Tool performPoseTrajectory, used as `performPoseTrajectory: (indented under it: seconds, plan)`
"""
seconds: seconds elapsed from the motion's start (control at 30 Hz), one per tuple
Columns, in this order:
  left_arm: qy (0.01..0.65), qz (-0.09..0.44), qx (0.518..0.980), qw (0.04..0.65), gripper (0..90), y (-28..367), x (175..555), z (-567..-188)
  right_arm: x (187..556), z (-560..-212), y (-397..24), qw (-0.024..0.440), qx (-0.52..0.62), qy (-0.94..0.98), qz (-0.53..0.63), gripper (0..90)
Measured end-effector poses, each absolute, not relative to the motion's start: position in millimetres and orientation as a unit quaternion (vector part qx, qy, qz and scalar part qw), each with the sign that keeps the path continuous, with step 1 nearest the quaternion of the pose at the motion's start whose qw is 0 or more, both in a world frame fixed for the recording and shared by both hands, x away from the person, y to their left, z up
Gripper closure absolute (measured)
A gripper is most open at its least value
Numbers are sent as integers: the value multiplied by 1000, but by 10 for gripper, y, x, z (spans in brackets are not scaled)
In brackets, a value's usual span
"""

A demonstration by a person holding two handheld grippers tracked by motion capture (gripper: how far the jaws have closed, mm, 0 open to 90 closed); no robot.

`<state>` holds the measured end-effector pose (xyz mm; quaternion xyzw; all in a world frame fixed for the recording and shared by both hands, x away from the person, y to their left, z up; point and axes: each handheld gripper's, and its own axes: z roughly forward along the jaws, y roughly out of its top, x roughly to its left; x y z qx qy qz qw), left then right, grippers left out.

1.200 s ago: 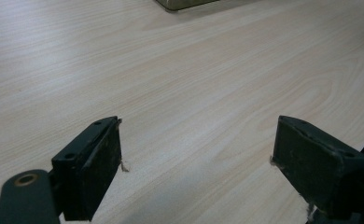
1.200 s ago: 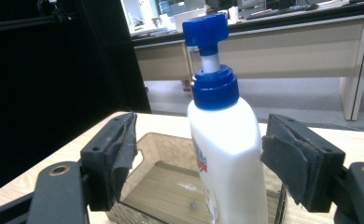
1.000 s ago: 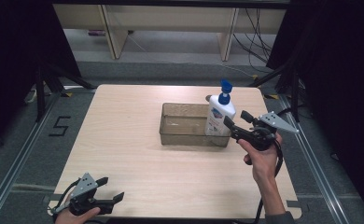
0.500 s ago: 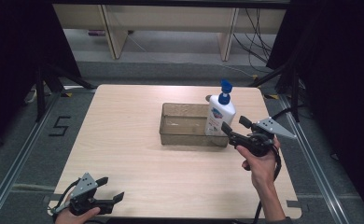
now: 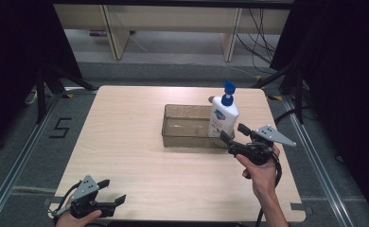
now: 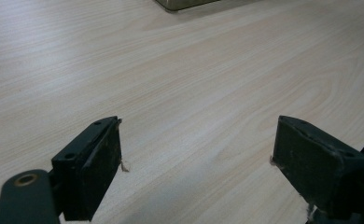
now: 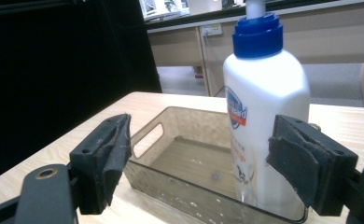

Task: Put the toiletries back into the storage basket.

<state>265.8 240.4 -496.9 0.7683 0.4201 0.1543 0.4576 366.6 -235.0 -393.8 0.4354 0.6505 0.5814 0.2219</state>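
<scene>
r gripper (image 5: 233,135) jaws wide open, nothing in them, just short of the soap bottle (image 5: 223,117), which stands upright in the right end of the clear tray (image 5: 185,140). i'd go for the bottle body (not the pump), squarely between the pads, then close. l gripper (image 5: 112,191) idle at near left table (image 5: 126,132) edge, jaws wide, empty.
</scene>
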Motion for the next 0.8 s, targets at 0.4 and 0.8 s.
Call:
performPoseTrajectory:
  seconds: [0.4,0.8]
  plan:
    - [420,156,770,454,148,2411,2660,-4970,3611,-4039,-2304,214,435,657,577,214]
    - [419,157,770,455,148,2412,2660,-4969,3525,-4147,-2252,195,429,654,592,213]
